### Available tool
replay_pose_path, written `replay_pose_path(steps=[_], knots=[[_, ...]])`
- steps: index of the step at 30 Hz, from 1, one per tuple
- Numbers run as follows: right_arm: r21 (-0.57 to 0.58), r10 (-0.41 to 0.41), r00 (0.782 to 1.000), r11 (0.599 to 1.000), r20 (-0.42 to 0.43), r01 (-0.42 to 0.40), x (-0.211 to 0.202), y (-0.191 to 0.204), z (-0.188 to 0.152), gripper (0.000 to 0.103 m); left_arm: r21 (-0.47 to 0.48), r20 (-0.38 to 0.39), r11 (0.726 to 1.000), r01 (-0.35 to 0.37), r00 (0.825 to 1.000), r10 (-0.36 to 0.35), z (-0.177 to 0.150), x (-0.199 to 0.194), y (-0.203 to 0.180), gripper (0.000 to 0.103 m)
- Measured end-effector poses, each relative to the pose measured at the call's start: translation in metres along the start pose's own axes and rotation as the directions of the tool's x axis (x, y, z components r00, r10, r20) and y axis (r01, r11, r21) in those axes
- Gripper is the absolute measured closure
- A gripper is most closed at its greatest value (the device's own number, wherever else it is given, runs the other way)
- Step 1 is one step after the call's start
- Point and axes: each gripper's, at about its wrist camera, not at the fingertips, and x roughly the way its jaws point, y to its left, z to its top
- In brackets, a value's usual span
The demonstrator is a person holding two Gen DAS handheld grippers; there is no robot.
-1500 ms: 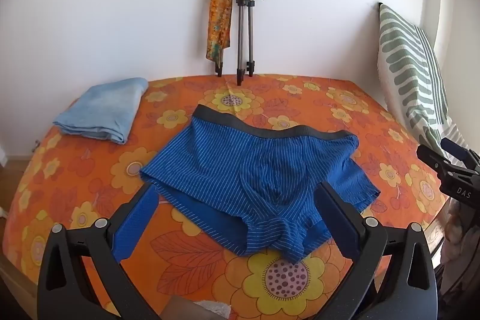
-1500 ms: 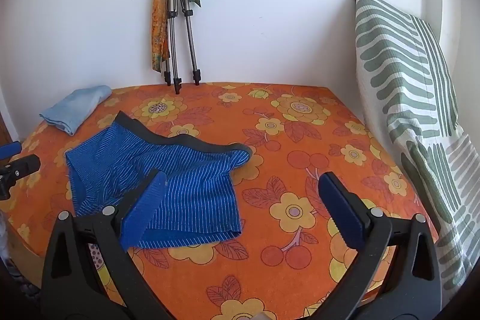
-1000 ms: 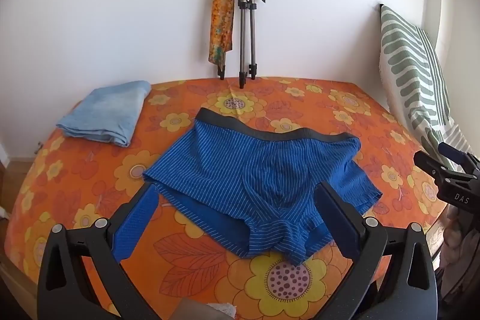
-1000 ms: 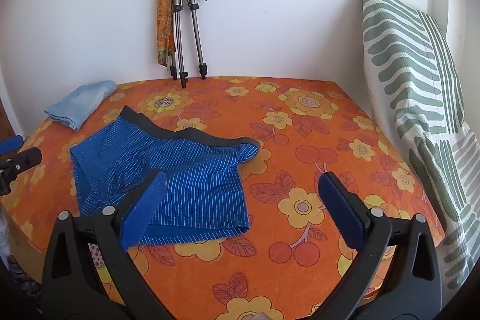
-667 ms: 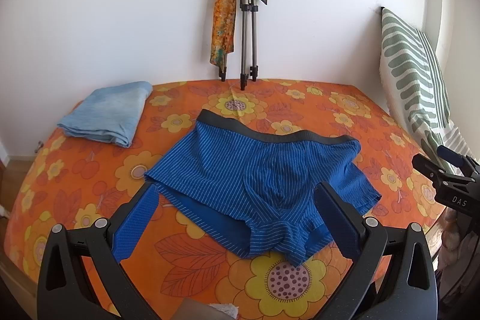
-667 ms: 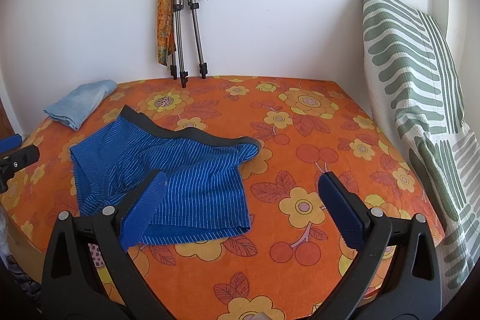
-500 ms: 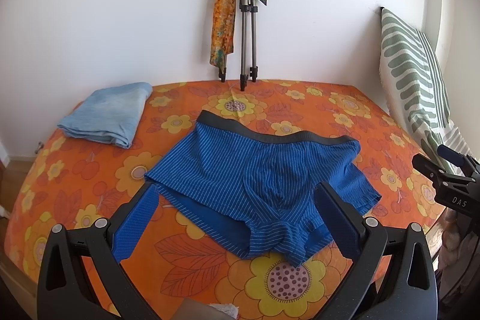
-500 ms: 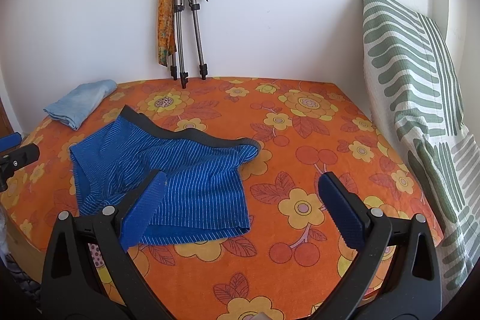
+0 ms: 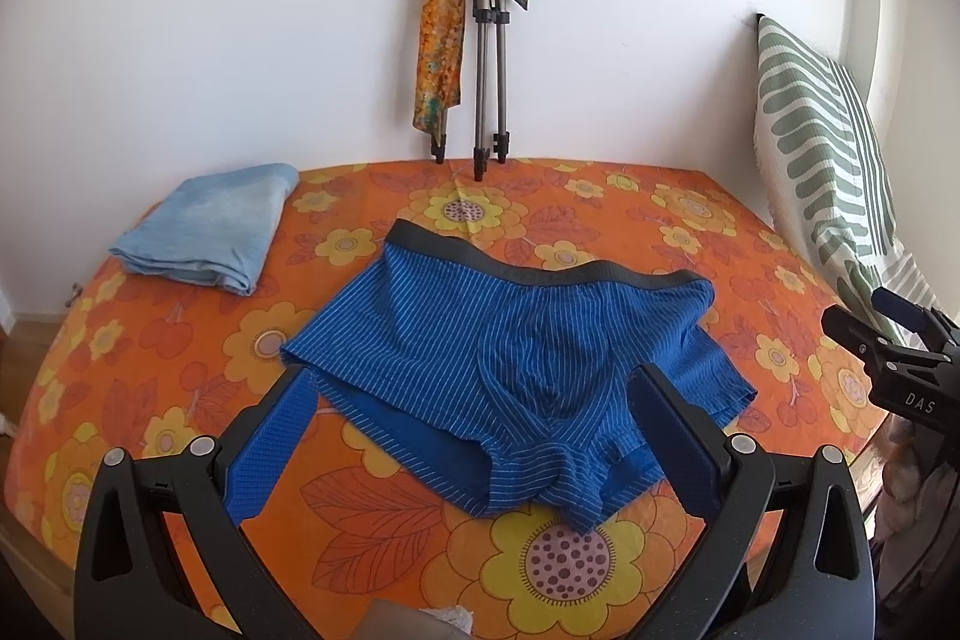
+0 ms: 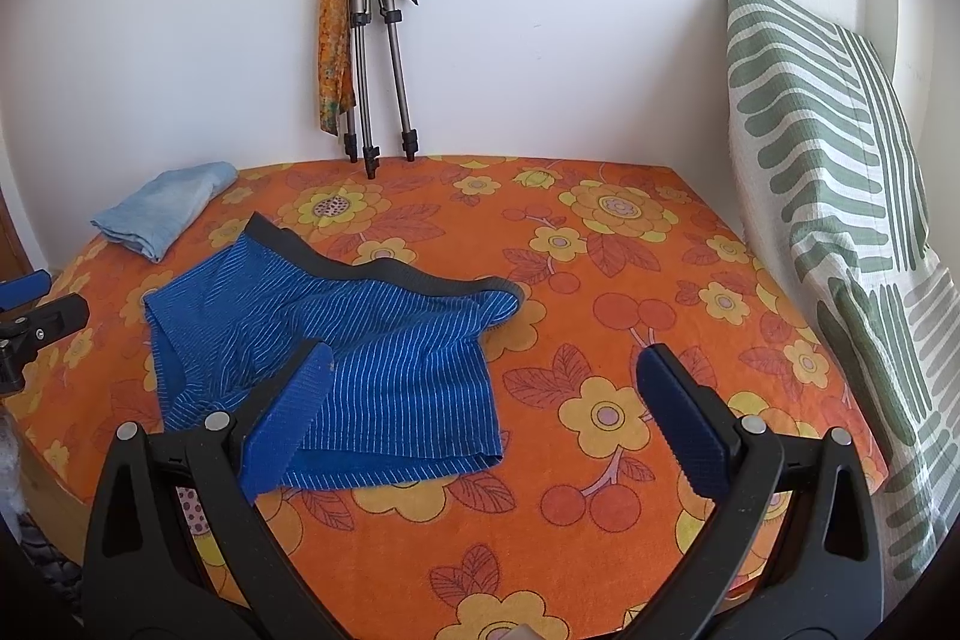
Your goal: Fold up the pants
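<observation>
Both hand-held grippers, left (image 9: 474,436) and right (image 10: 480,400), sit at the bottom of frame, jaws spread wide, gripping nothing. Under them is the orange flowered bed cover (image 10: 600,490), with the blue striped pants (image 9: 510,352) lying flat mid-frame. Further back, a folded light-blue cloth (image 9: 210,235) at left, striped pillow (image 10: 840,196) at right, tripod (image 9: 489,10) with a scarf (image 9: 441,40) against the white wall.

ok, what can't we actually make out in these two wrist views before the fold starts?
- Left wrist view: the near hem of the blue striped shorts beside the crotch is partly covered by the right pad of the open left gripper.
- Right wrist view: the shorts' near left part sits behind the left finger of the open right gripper.
- Both views: the tripod top is cut by the frame edge; the persons' hands are out of view.
</observation>
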Motion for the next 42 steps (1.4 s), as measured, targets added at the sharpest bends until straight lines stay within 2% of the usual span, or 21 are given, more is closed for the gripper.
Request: replay_pose_path(steps=[25, 37, 42], knots=[[0.005, 0.000, 1.000, 1.000, -0.012, 0.000, -0.0003, -0.0006, 0.0020, 0.000, -0.017, 0.006, 1.000, 0.000, 1.000, 0.000, -0.0008, 0.0013, 0.0019, 0.000], [0.006, 0.000, 1.000, 1.000, -0.013, 0.000, 0.0000, 0.0001, 0.0016, 0.000, -0.023, -0.004, 1.000, 0.008, 1.000, -0.008, -0.0015, 0.0022, 0.0023, 0.000], [0.004, 0.002, 1.000, 1.000, -0.014, -0.002, 0.0003, 0.0003, 0.0013, 0.000, -0.037, -0.032, 0.999, 0.016, 0.999, -0.018, -0.0025, 0.0069, 0.0051, 0.000]])
